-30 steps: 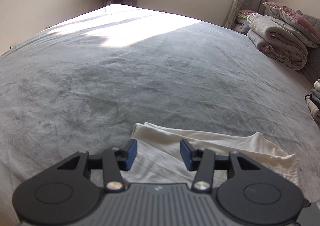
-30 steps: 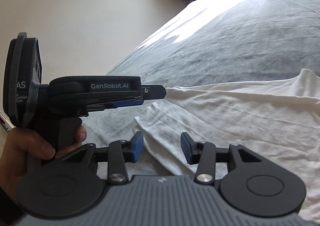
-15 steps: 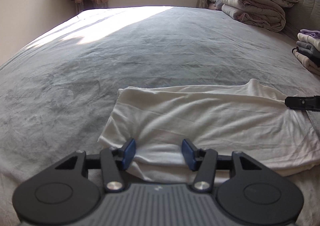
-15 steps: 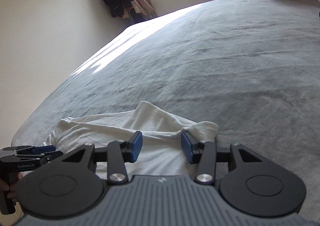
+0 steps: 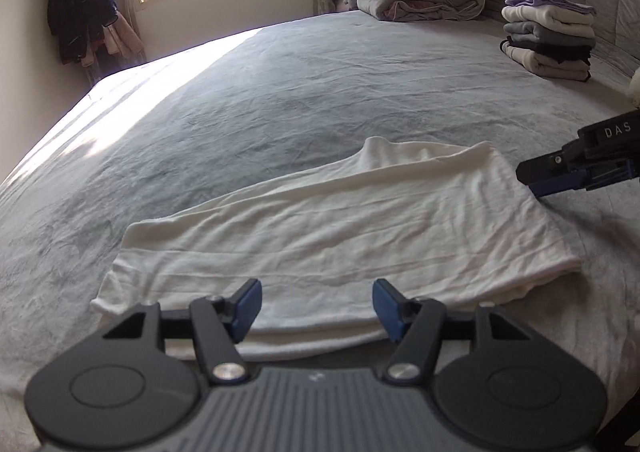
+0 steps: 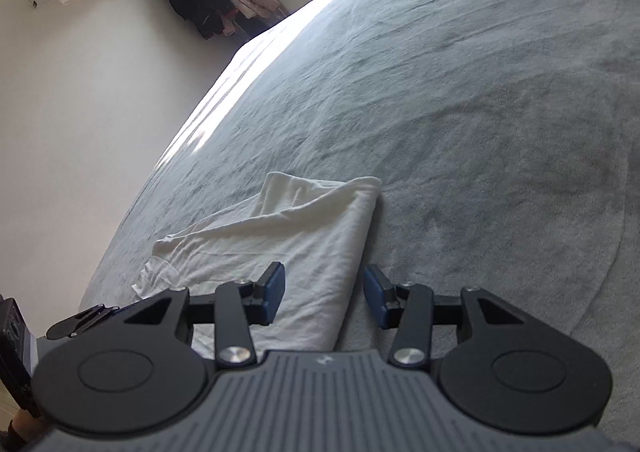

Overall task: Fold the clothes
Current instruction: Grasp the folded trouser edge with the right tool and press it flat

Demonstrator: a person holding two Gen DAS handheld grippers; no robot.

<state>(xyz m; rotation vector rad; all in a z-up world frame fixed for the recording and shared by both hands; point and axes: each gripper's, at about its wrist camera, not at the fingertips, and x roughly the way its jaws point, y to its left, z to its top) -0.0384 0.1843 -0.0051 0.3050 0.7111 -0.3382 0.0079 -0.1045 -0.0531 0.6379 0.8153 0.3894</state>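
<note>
White garment [image 5: 340, 236] lies folded into a long strip near the bed's [image 5: 320, 92] near edge, left gripper [image 5: 316, 306] and right gripper [image 6: 324, 294] both wide, holding nothing; loose layers could slip apart if pinched unevenly.

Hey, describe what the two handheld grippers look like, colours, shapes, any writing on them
Both match. The left gripper and right gripper each have a ribbed grey body, two round black discs, black linkage arms with silver pivot screws, and blue pads on the fingers. From the side in the left wrist view, the right gripper shows white letters "DAS". No cables or sleeves are visible.
</note>
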